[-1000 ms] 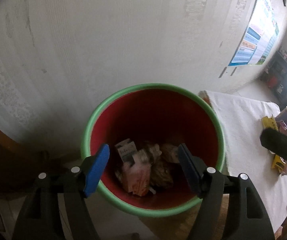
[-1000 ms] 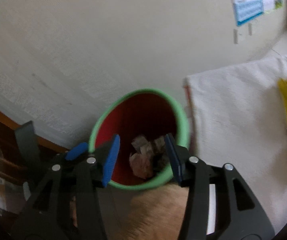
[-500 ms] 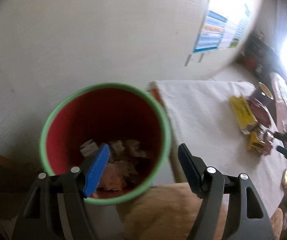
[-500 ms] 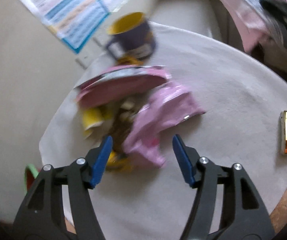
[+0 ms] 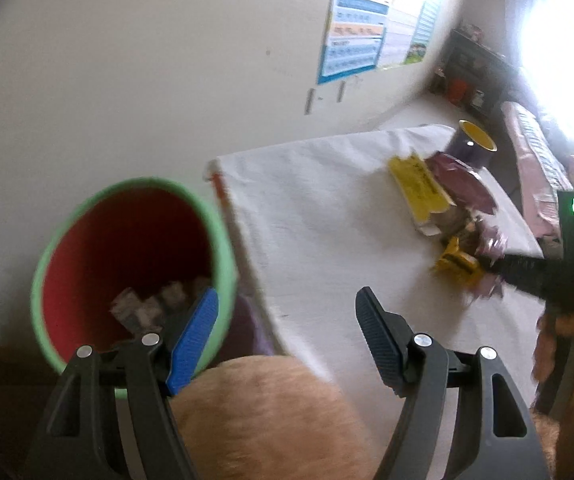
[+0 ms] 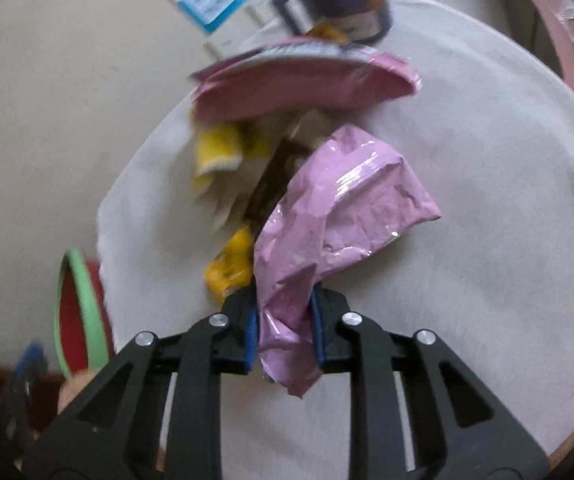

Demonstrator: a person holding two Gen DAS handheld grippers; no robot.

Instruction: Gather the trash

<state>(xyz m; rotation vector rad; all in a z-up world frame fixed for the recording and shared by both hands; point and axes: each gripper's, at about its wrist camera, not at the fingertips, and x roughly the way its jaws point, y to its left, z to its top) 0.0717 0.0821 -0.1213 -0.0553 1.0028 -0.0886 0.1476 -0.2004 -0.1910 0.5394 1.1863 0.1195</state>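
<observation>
Trash lies heaped on the white tablecloth [image 6: 487,200], and part of it is already caught. At about nine o'clock in the left wrist view stands the red bin [image 5: 127,248] with its green rim, crumpled wrappers [image 5: 147,304] at its bottom, just beside the table's edge. The left gripper [image 5: 287,332] hangs released, jaws wide apart with nothing between them, its blue left pad over the bin's rim and the other pad over bare cloth. Toward two o'clock in that view lie a yellow carton [image 5: 419,192] and a dark maroon packet [image 5: 463,184], with a purple mug [image 5: 473,148] with a yellow inside behind them, and a poster [image 5: 367,40] on the wall at twelve. At three o'clock the right gripper [image 6: 283,332] reaches into the pile; in its own view its jaws have just been closing and now stand clenched on the lower end of a crumpled pink wrapper [image 6: 343,208], which fans out toward one o'clock. Just left of it lies a small yellow wrapper [image 6: 231,264], and a large pink packet [image 6: 303,84] lies at twelve, in front of the mug.
</observation>
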